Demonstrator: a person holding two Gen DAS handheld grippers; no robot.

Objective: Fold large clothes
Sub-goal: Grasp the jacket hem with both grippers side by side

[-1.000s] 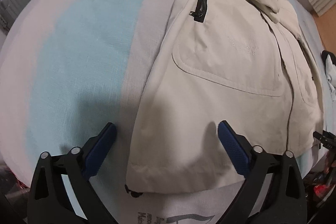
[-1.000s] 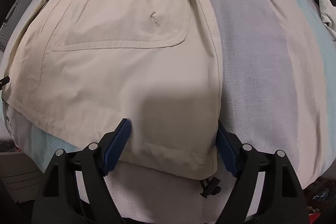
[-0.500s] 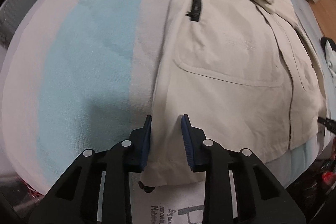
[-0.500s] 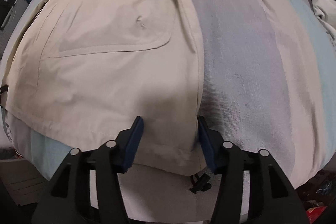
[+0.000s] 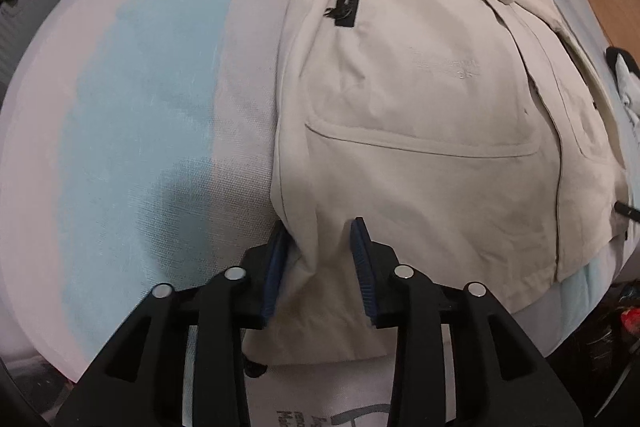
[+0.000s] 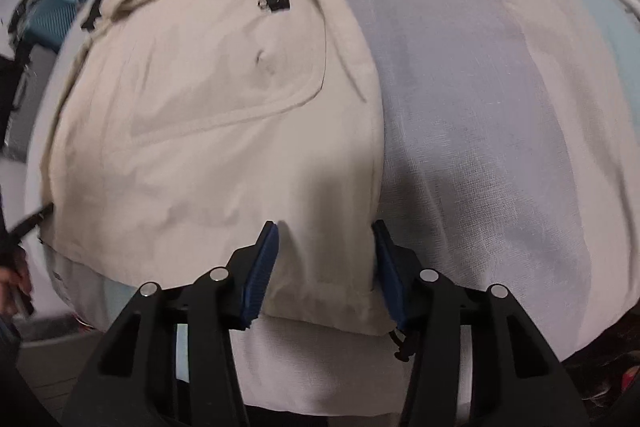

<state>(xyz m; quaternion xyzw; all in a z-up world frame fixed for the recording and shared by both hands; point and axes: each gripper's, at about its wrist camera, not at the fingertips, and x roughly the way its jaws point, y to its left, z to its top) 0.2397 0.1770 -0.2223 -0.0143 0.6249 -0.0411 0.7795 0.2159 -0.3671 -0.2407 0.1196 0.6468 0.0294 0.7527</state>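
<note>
Now both tools narrowed, left tool [image 5: 320,227] and right tool [image 6: 326,229] each pinching jacket [image 5: 420,107] hem.

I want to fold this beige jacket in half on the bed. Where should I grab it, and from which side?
Judging by how it lies, take the jacket at its two hem corners, from above at the near edge. It lies flat with the hem nearest. The left gripper and right gripper each have a corner bunched between the fingers, jaws having just been closing.
</note>
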